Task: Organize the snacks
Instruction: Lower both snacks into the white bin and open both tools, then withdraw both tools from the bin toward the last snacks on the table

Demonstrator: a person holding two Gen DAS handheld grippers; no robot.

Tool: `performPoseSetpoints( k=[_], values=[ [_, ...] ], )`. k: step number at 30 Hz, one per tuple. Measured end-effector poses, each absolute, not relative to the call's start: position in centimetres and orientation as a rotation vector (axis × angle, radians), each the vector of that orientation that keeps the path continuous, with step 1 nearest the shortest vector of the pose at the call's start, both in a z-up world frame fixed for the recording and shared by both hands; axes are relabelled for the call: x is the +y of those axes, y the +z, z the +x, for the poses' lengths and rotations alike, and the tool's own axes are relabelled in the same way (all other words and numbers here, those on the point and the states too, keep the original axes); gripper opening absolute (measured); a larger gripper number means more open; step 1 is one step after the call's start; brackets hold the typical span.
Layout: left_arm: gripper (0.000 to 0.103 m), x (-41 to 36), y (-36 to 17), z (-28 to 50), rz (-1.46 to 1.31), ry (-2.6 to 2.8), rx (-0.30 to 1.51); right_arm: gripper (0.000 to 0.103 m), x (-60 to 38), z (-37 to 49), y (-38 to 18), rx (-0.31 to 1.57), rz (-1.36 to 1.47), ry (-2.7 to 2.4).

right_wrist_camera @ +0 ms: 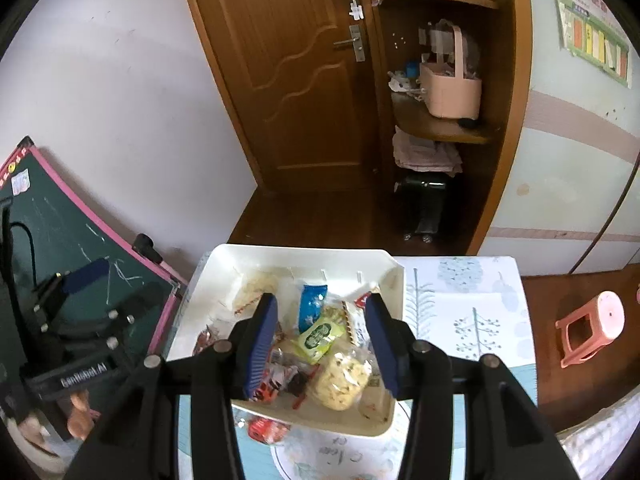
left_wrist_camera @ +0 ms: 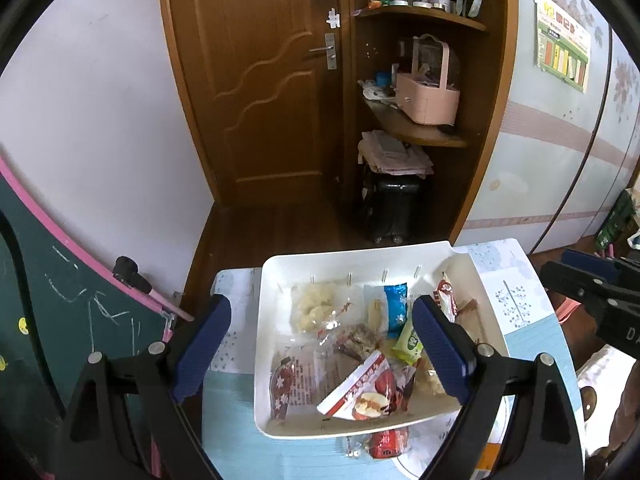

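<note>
A white tray [left_wrist_camera: 265, 280] [right_wrist_camera: 288, 250] on the table holds several snack packs. Among them are a blue packet [left_wrist_camera: 396, 304] [right_wrist_camera: 312, 304], a green packet [left_wrist_camera: 408, 340] [right_wrist_camera: 320, 336], a red-and-white pack [left_wrist_camera: 360, 388] and a clear bag of pale puffed snacks [right_wrist_camera: 344, 376]. My left gripper [left_wrist_camera: 322, 301] hovers over the tray, open wide, nothing between its pads. My right gripper [right_wrist_camera: 322, 298] is open above the green packet and the puffed bag, its pads touching neither. A red packet [left_wrist_camera: 386, 442] [right_wrist_camera: 266, 430] lies on the table at the tray's near edge.
The table wears a tree-patterned cloth [right_wrist_camera: 460, 300]. A green chalkboard with a pink frame [left_wrist_camera: 60, 300] leans at the left. A pink stool [right_wrist_camera: 592, 328] stands on the floor at the right. Beyond are a wooden door and shelves with a pink basket [left_wrist_camera: 428, 100].
</note>
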State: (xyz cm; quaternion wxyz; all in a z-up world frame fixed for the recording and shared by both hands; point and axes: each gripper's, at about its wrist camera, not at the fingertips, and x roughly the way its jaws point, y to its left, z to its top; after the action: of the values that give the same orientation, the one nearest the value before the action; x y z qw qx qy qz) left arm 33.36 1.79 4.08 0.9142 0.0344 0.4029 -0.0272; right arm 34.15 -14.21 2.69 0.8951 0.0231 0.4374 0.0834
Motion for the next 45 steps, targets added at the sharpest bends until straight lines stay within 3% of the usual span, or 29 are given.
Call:
performPoseSetpoints(
  k=[24, 35, 45],
  values=[
    [0.092, 0.9, 6.8, 22.5, 0.084, -0.178, 0.794, 0.046, -11.9, 24.2, 4.8, 0.891, -0.055, 0.163],
    [0.092, 0.2, 2.4, 17.8, 0.108, -0.23, 0.824, 0.046, -12.9, 19.9, -0.1, 0.981, -0.003, 0.176],
    [0.092, 1.2, -6.5, 16.4, 0.05, -0.234, 0.953, 0.046, -16.6, 18.0, -10.3, 1.187, 0.18, 0.087]
  ],
)
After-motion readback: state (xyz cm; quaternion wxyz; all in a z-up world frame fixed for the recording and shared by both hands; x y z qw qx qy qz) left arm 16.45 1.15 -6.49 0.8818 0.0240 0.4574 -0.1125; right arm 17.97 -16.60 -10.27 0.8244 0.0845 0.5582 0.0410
